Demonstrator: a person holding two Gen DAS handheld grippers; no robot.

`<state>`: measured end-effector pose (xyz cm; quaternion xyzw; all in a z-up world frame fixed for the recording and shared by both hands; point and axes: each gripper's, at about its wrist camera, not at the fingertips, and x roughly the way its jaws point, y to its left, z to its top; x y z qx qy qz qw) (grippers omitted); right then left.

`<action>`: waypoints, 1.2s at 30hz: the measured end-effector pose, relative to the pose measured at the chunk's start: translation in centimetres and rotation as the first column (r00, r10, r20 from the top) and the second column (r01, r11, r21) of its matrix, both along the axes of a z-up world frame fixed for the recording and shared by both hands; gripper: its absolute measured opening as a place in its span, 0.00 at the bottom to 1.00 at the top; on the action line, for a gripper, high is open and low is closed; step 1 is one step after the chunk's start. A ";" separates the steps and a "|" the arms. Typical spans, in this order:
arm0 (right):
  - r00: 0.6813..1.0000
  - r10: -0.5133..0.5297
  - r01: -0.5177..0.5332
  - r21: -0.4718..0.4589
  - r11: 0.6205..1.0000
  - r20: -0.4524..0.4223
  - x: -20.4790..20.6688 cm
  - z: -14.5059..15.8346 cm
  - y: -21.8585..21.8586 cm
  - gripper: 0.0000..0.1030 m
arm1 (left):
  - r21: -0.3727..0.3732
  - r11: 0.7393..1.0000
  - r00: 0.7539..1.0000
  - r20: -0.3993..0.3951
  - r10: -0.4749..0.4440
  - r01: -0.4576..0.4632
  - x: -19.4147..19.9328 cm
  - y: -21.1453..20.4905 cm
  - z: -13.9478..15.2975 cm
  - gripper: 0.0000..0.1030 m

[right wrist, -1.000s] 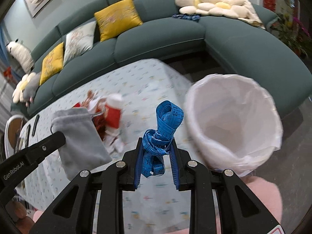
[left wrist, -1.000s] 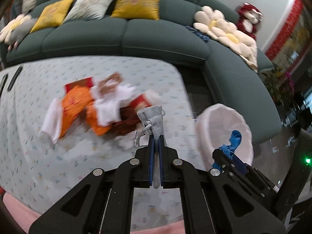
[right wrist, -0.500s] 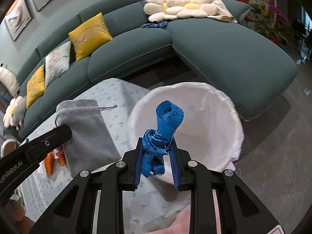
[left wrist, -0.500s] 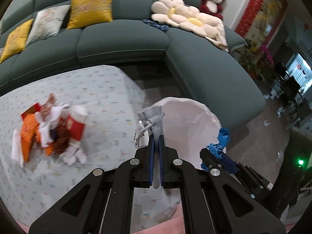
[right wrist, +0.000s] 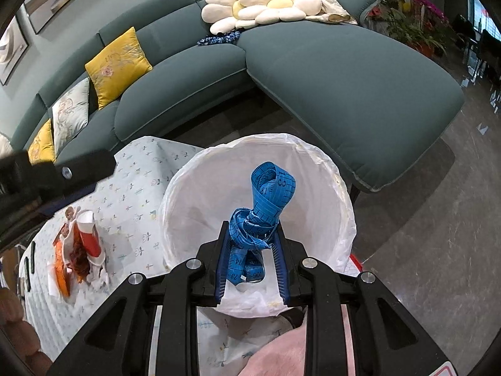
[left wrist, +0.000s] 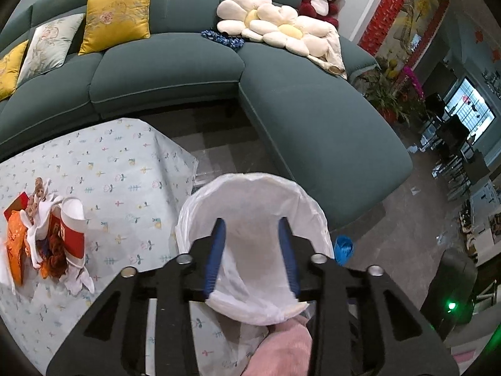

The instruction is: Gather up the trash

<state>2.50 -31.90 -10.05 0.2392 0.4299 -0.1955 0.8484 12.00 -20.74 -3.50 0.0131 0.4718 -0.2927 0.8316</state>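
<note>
**Both grippers over the bin, tape not dropped yet**

Our left gripper [left wrist: 252, 255] is opening over the white-lined bin [left wrist: 313, 202], nothing between its jaws. Our right gripper [right wrist: 250, 266] is clamped on the knotted blue measuring tape [right wrist: 261, 216], which hangs above the bin mouth and isn't released yet. We can't see the bin's bottom well enough to say what's already in it. Left on the table [left wrist: 125, 159]: one pile of trash [left wrist: 47, 238], a red paper cup, orange wrappers and white tissue, well to the left of the bin. Our read: the tape drop is next, then at least one more trip for the pile.
</note>
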 end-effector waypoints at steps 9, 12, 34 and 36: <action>1.000 0.010 -0.010 -0.006 1.000 -0.002 1.6 0.0 0.1 0.25 | 0.034 0.998 0.999 0.026 0.044 -0.045 0.2 1.8 -0.1 0.48; 1.000 0.014 -0.014 -0.018 1.000 -0.002 2.3 0.2 0.3 0.30 | 0.037 0.997 0.997 0.023 0.069 -0.070 0.5 2.7 -0.3 0.51; 0.993 0.112 -0.107 -0.101 0.989 0.046 3.4 4.8 7.8 0.62 | 0.034 0.962 0.962 0.015 0.272 -0.272 1.4 13.0 -0.4 0.68; 0.990 0.134 -0.129 -0.105 0.986 0.043 3.6 5.0 9.1 0.62 | 0.038 0.954 0.955 0.014 0.296 -0.296 1.5 14.5 -0.5 0.69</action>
